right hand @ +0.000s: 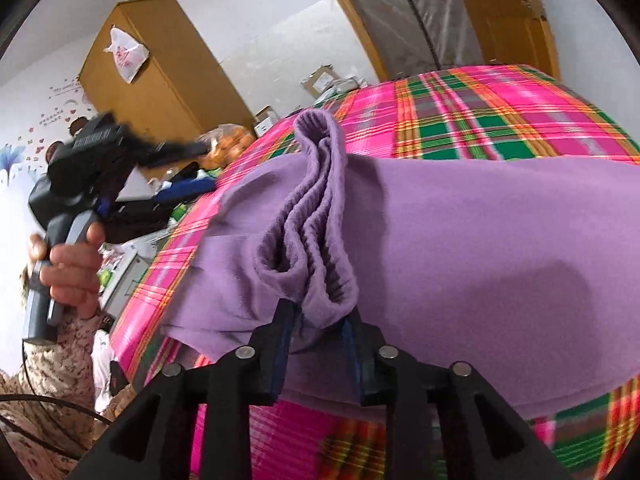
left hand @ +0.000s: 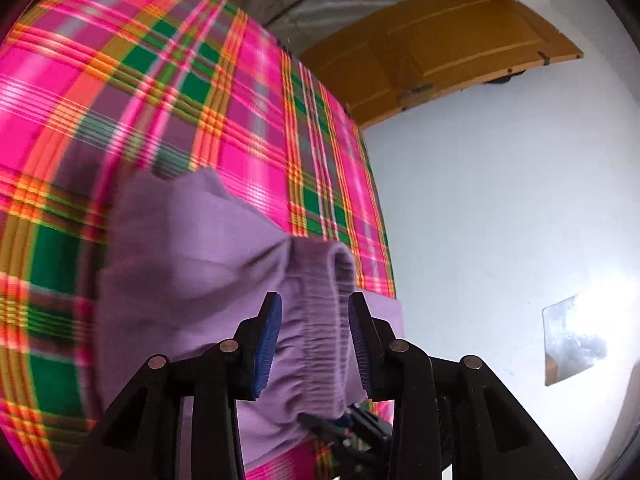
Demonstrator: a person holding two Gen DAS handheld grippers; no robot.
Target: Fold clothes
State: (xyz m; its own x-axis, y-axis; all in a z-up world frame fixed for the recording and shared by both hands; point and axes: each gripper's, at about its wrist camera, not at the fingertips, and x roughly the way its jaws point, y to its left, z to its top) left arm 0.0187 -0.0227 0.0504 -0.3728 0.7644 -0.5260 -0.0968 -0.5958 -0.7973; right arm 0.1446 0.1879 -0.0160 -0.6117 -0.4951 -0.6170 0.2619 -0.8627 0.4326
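Observation:
A purple garment with a ribbed elastic waistband [left hand: 316, 320] lies on a bed covered by a pink, green and orange plaid sheet [left hand: 160, 92]. My left gripper [left hand: 314, 312] has its blue pads on either side of the bunched waistband, and the fabric is lifted off the sheet. In the right wrist view my right gripper [right hand: 318, 320] is shut on the other gathered end of the waistband [right hand: 316, 216]. The garment's body [right hand: 480, 248] spreads to the right over the plaid sheet [right hand: 500, 116]. The left gripper's body [right hand: 92, 160] shows held in a hand at the left.
A white wall [left hand: 500, 220] runs along the bed's right edge, with a wooden door [left hand: 440, 48] beyond. In the right wrist view a wooden wardrobe [right hand: 160, 76] with a hanging plastic bag, and a clutter of boxes and bags [right hand: 224, 144], stand past the bed.

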